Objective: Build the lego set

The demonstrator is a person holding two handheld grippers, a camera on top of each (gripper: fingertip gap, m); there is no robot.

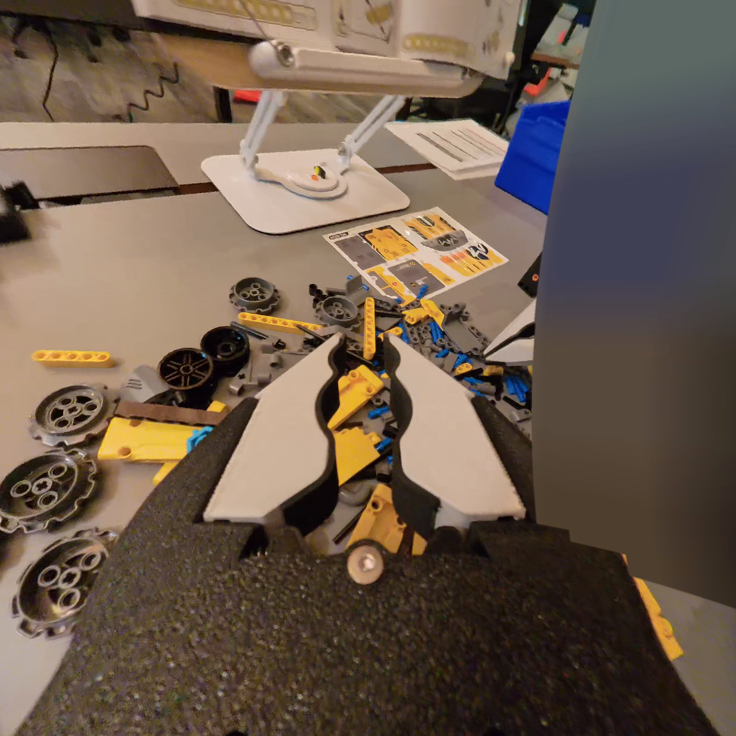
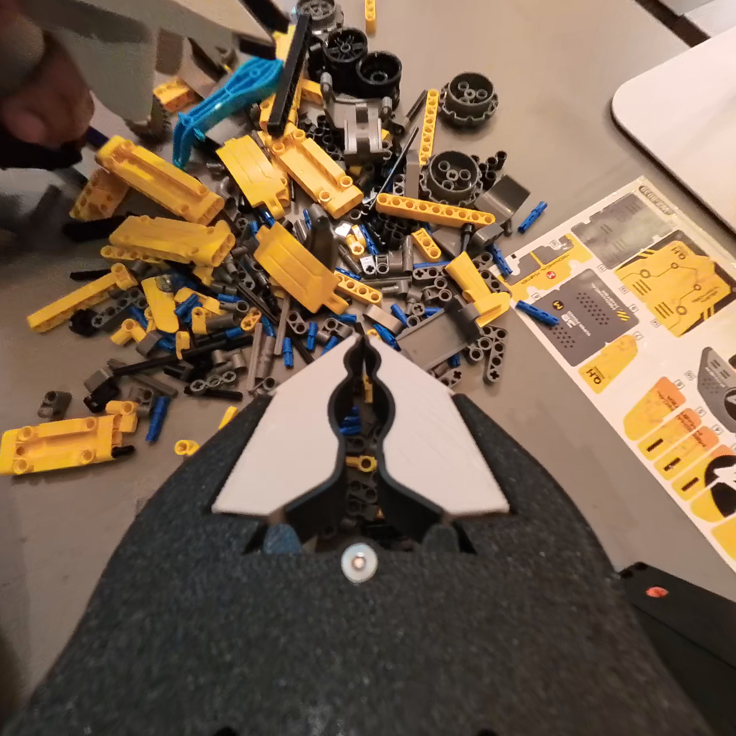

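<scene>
Grey surface carries brick pile, dead centre. Sticker sheet at 3 o'clock; white stand at 12. Left tool tips apart above pile, empty. Right tool tips together, nothing visibly gripped.

A grey bench with a smooth, faintly glossy top fills the foreground under warm, dim indoor light. A second pale table butts against its far edge. Beyond it, black cables hang before a mottled, blurred wall. A blue bin stands at the right, and a white stand rests on the bench.
</scene>
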